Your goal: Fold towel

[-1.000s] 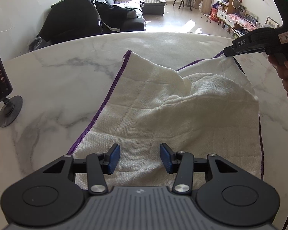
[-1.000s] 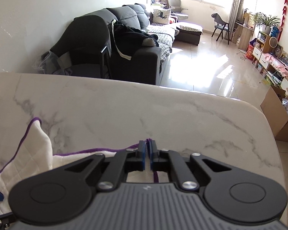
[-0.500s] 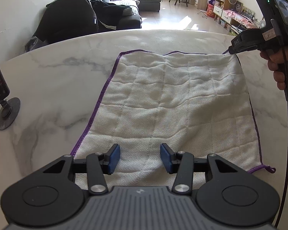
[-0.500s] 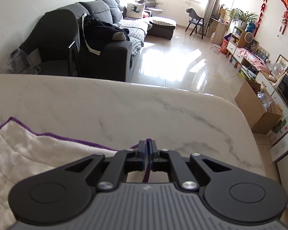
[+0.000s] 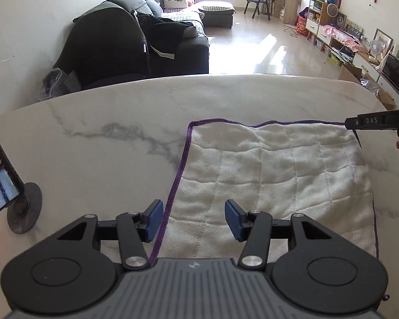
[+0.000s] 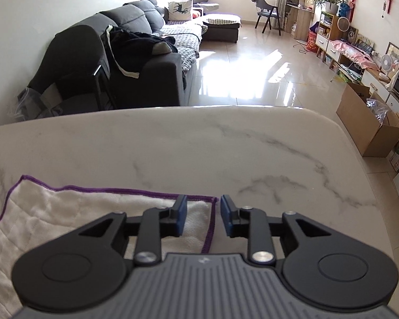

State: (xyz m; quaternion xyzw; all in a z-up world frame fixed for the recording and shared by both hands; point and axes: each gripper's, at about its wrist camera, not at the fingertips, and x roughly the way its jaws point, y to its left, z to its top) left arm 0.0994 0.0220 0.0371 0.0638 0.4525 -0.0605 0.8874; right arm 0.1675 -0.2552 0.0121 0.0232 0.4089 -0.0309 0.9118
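Note:
A white towel [image 5: 274, 170] with purple edging lies flat on the marble table [image 5: 98, 143]. My left gripper [image 5: 193, 219] is open and empty, low over the towel's near left edge, straddling the purple hem. My right gripper [image 6: 201, 218] is open and empty over the towel's far right corner [image 6: 210, 200]. The towel also shows in the right wrist view [image 6: 53, 212]. The right gripper's tip shows in the left wrist view [image 5: 369, 122] at that far right corner.
A phone on a round stand [image 5: 24, 212] sits at the table's left. The table's far edge [image 6: 199, 109] drops to the floor, with a dark sofa [image 6: 125, 61] beyond. A cardboard box [image 6: 369, 125] stands on the floor at right.
The right gripper pulled the towel out flat, then opened and let go of its far right corner. The left gripper shifted left to the towel's left hem.

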